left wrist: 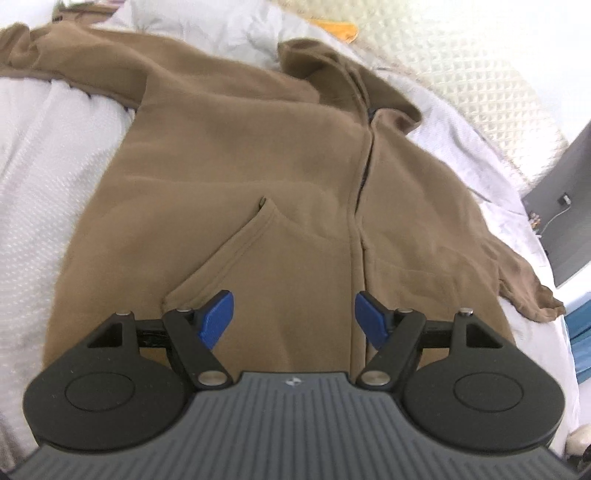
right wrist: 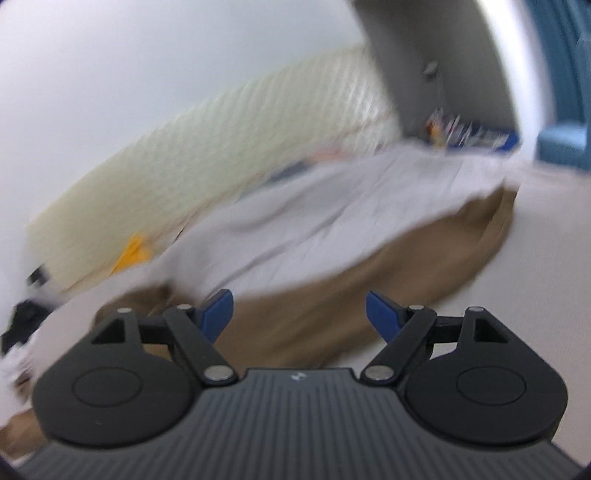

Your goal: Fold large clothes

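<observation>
A large brown zip hoodie lies spread front-up on a white bed, hood toward the far end, one sleeve stretched to the far left. My left gripper is open and empty, hovering over the hoodie's lower hem near the zip and the left pocket. My right gripper is open and empty. Its view is blurred and shows a brown strip of the hoodie just beyond the fingertips, on the white bedding.
A cream quilted headboard runs along the far side of the bed. A yellow item lies near it. A grey panel and blue furniture stand to the right of the bed.
</observation>
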`<state>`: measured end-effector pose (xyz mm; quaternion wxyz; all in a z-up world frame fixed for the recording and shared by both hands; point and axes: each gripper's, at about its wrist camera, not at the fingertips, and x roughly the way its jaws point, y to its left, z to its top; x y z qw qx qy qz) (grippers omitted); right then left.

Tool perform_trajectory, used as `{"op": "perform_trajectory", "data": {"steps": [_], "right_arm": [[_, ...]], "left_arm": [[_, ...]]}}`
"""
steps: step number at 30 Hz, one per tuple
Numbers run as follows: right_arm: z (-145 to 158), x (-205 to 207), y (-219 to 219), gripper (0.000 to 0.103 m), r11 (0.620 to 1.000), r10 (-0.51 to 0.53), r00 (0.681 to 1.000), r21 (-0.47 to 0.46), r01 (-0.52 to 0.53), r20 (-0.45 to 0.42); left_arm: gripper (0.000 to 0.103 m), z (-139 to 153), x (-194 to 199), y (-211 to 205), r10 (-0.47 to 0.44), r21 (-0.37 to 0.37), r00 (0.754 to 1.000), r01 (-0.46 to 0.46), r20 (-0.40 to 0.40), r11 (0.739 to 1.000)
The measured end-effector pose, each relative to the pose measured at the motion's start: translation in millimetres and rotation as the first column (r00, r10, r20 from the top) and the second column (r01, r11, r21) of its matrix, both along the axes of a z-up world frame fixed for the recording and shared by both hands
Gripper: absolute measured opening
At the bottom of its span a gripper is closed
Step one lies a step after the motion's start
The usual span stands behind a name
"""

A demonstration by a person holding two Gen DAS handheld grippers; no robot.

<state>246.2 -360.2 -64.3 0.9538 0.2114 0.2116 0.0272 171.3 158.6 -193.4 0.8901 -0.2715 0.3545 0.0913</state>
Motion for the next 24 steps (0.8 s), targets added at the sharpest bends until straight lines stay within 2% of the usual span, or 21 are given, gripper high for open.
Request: {"op": "perform_trajectory", "data": {"steps": [2,5,6,9,12,14,16,20,21,24], "right_arm": [[-9.8,-18.8,16.3,0.081,0.998,0.055,0.995,0.035,-0.052,-0.078],[-33.4,-33.6,26.8,0.081,0.986,0.152,0.968,0.104,-0.134,-0.197],[-44.0,-36.4,27.8,0.081,0.983,0.159,0.958,0.13,-0.131,-0.24],[-81.2,-31.9,15.2,0.08,0.969,0.177,0.895,0.232,-0.085,-0.41],[-109.3,-24.9,-1.3,0.08,0.949,0.169,0.84,0.315,0.002,-0.515],[-122.0,-27.7,-6.7,0.08,0.935,0.14,0.825,0.347,0.071,-0.548],[-126.6,-25.5,-6.9,0.082,0.941,0.106,0.817,0.322,0.102,-0.566],[-136.8,-20.5,10.5,0.081,0.945,0.153,0.808,0.322,0.048,-0.569],[-140.5,-20.9,16.1,0.081,0.948,0.167,0.803,0.317,0.028,-0.572],[-150.3,-16.5,29.5,0.083,0.941,0.242,0.777,0.334,-0.044,-0.581]], "left_arm": [[0.077,6.1,-9.4,0.9,0.006,0.02,1.0,-0.006,0.01,1.0],[0.077,20.3,-22.2,10.5,0.016,0.039,1.0,-0.017,0.022,0.999],[0.077,25.3,-27.5,15.7,0.022,0.037,0.999,-0.023,0.032,0.999],[0.078,46.5,-40.6,34.4,0.04,0.038,0.998,-0.041,0.05,0.998],[0.081,55.7,-49.8,55.9,0.085,0.05,0.996,-0.086,0.024,0.995],[0.081,52.7,-54.0,71.6,0.131,0.042,0.991,-0.13,-0.016,0.991],[0.081,41.8,-56.3,86.2,0.172,0.018,0.983,-0.171,-0.072,0.985],[0.081,10.7,-50.6,106.3,0.197,-0.112,0.965,-0.218,-0.172,0.97],[0.081,7.8,-48.7,107.9,0.201,-0.122,0.964,-0.224,-0.176,0.967],[0.081,3.6,-39.7,102.3,0.196,-0.087,0.96,-0.217,-0.2,0.972]]}}
